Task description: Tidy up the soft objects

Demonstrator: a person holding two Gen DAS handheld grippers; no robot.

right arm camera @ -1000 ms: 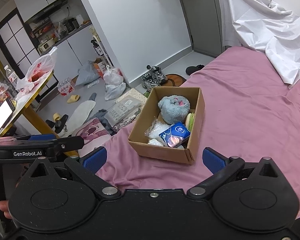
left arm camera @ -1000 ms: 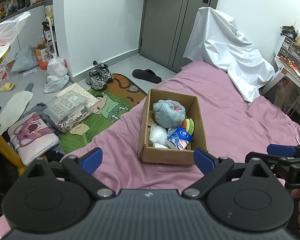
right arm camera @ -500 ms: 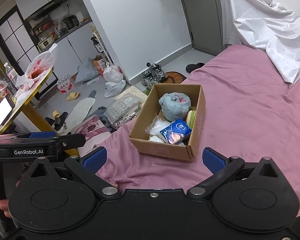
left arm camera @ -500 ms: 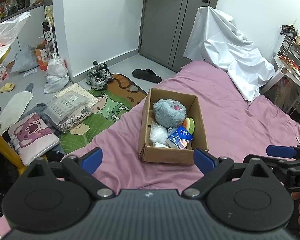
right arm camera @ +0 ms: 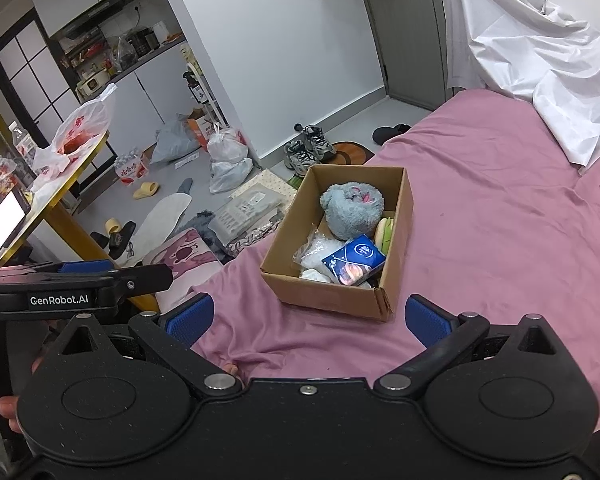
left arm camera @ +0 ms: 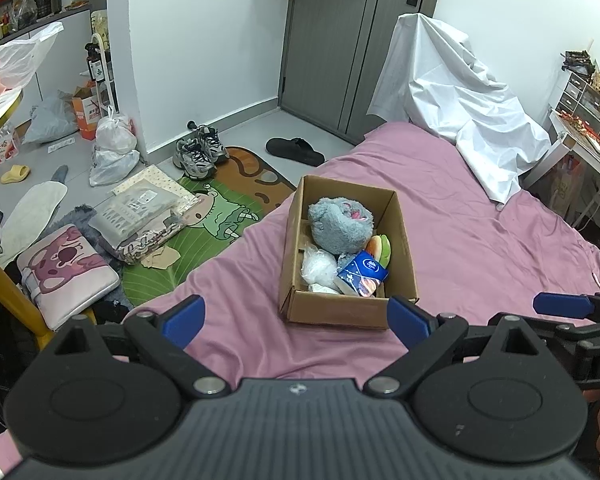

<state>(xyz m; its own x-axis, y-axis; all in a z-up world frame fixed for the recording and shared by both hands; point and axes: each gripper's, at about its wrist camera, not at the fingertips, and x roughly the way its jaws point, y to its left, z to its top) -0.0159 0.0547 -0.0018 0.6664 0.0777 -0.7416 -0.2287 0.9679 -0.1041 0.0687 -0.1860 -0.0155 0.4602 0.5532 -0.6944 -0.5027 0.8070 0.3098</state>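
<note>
Nothing moved: both tools, left (left arm camera: 296,318) and right (right arm camera: 308,316), gape empty; one box (left arm camera: 332,312) holds five soft items.

Both wrist cameras look down from near the bed's (left arm camera: 480,240) foot, side by side, sharing the cardboard box (left arm camera: 340,312) (right arm camera: 332,296) ahead.
</note>
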